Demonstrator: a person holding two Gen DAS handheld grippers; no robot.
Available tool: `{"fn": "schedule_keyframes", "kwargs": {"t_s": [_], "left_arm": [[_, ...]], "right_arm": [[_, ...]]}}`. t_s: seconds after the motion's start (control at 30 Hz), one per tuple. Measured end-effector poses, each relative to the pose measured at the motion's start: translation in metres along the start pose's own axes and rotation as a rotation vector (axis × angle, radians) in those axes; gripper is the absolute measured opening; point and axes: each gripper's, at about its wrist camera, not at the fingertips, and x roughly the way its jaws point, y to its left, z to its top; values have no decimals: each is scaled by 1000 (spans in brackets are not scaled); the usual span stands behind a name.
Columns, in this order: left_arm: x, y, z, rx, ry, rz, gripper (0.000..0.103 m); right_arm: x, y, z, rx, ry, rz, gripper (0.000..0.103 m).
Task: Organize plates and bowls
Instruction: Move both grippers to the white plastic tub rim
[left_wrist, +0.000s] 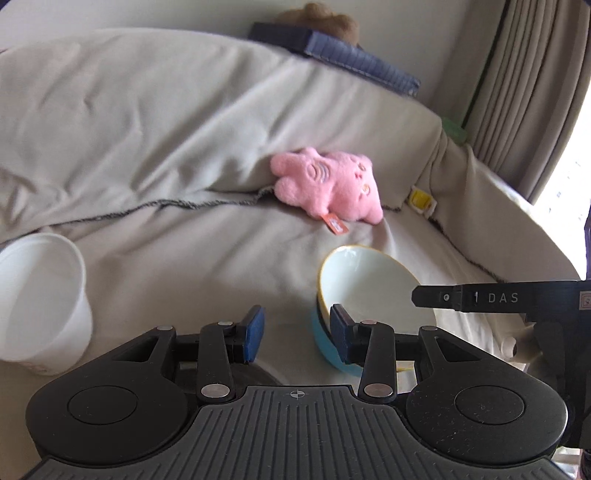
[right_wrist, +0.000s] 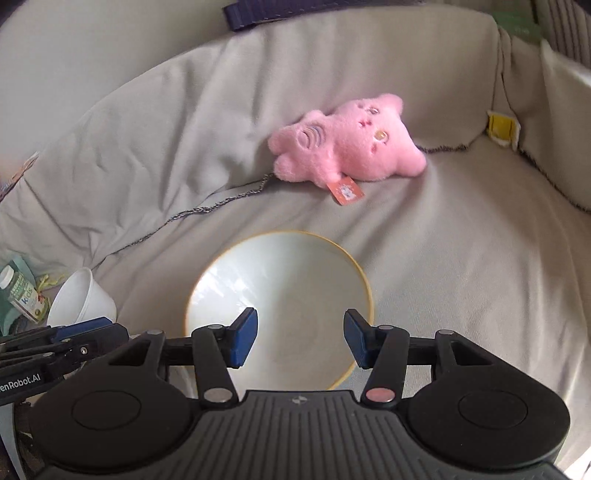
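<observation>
Bowls sit nested on a sofa draped in a beige cover: a yellow-rimmed bowl with a pale, glossy inside rests in a blue bowl, of which only a strip of outer wall shows in the left wrist view. The stack lies on the seat in front of a pink plush toy, which leans into the crease below the backrest. The right gripper hangs above the yellow-rimmed bowl with its blue pads parted about halfway and nothing between them; the bowl's floor shows through the gap, so it appears to be carrying nothing. The left gripper is likewise partly open and empty, its right pad overlapping the stack's left edge in the picture (whether it touches the rim cannot be told). A white plastic cup stands tilted on the soft cushion, well to the left of the bowls. Nesting seems to be the point here: one bowl cupped in another takes less room and stays steadier on yielding fabric. Both tools look free for the next piece, though no plate is in sight. A small bottle lies among clutter at the far left.
</observation>
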Motion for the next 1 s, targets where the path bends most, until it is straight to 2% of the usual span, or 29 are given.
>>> {"fn": "schedule_keyframes", "kwargs": {"t_s": [0.1,0.17,0.23,0.3,0.37,0.43,0.53,0.63,0.7,0.77,0.87,1.0], "left_arm": [[-26,38,-3,-97,-65,-37,43],[-44,75,-5,-216,-109,-95,43],[-62,118,3,-323,-148,-105,43],[-86,151,11,-322,-204,-46,43],[-103,185,10,-347,-241,68,43],[-109,220,5,-406,-248,167,43],[-104,266,-6,-507,-206,248,43],[-89,289,-14,-548,-154,255,43],[-74,290,-18,-552,-124,242,43],[-59,286,-22,-537,-106,254,43],[-38,277,-28,-509,-78,316,43],[-17,270,-32,-482,-39,314,43]], "right_arm": [[2,52,12,-68,33,-12,52],[8,93,18,-117,67,-10,52],[17,137,24,-159,108,1,55],[28,176,27,-186,150,20,57],[41,214,30,-206,190,41,57],[56,245,32,-220,222,41,58],[81,280,34,-221,260,9,59],[107,296,37,-180,313,-29,63],[120,301,36,-154,338,-57,66],[128,306,33,-158,331,-90,66],[135,310,29,-181,294,-146,70],[153,304,30,-160,298,-151,70]]}}
